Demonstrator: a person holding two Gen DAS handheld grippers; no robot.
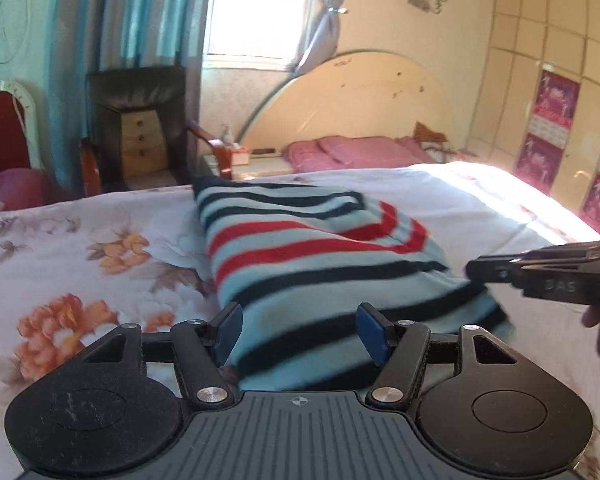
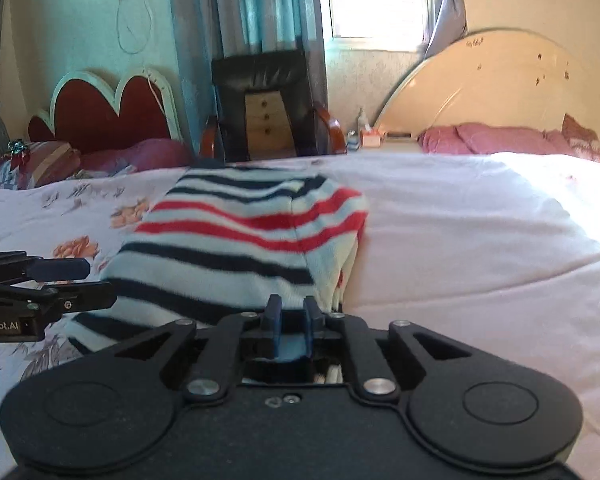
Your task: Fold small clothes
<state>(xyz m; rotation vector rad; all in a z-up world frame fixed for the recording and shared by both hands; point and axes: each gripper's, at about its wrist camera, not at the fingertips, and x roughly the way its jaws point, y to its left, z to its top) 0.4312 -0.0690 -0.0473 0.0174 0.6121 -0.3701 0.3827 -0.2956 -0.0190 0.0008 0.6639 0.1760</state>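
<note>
A small striped sweater [image 1: 320, 256], light blue with navy and red stripes, lies partly folded on the bed; it also shows in the right wrist view [image 2: 236, 236]. My left gripper [image 1: 300, 334] is open, its blue pads either side of the sweater's near edge. My right gripper [image 2: 292, 320] is shut on the sweater's near right edge, the cloth pinched between its pads. The right gripper shows from the side in the left wrist view [image 1: 476, 270]. The left gripper shows at the left of the right wrist view [image 2: 96, 280].
The bed has a floral sheet [image 1: 80, 264] on the left and a white blanket [image 2: 480, 240] on the right. Behind stand a dark armchair [image 2: 264, 104], a wooden drawer unit [image 1: 144, 144], pink pillows [image 1: 356, 152] and a cream headboard [image 1: 352, 96].
</note>
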